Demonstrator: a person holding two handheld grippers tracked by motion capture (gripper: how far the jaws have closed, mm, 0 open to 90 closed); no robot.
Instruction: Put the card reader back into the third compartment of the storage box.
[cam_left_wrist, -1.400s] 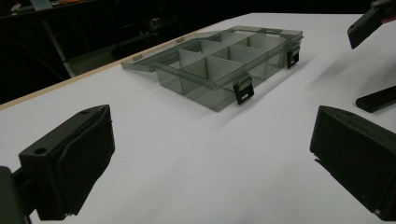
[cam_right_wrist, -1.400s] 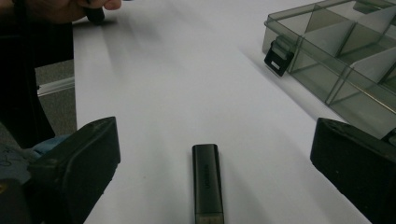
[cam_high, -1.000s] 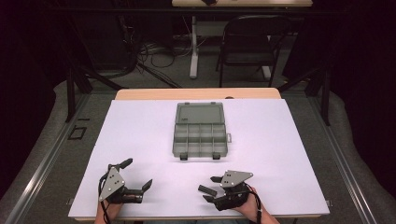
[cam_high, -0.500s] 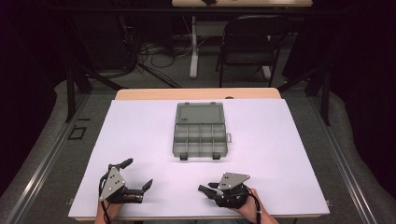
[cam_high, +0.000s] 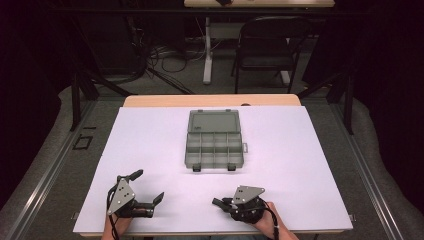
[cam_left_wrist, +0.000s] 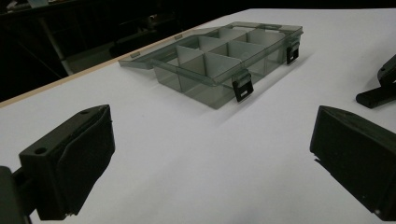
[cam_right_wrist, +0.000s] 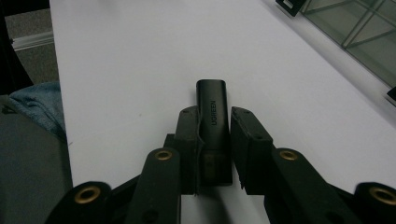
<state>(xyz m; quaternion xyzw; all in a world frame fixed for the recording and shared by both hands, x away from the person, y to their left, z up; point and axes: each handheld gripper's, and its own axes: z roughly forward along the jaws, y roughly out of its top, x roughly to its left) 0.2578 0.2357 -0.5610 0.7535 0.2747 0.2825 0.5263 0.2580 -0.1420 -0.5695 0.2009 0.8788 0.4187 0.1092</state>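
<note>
The right gripper (cam_right_wrist: 212, 135), its jaws just closing, clamps a black adapter (cam_right_wrist: 212, 112), apparently a UGREEN one; the left gripper (cam_left_wrist: 210, 158) gapes empty.

Black adapter (cam_right_wrist: 213, 122) with pale lettering, black claws, smoky grey translucent box (cam_high: 213, 140), white table cover (cam_high: 310, 165)

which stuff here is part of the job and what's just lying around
In the job:
- black adapter, clamped in the right gripper, whose fingers have just closed on it
- open compartment box
- left gripper, open, holding nothing

Just about:
- folding chair
- floor cables
</note>
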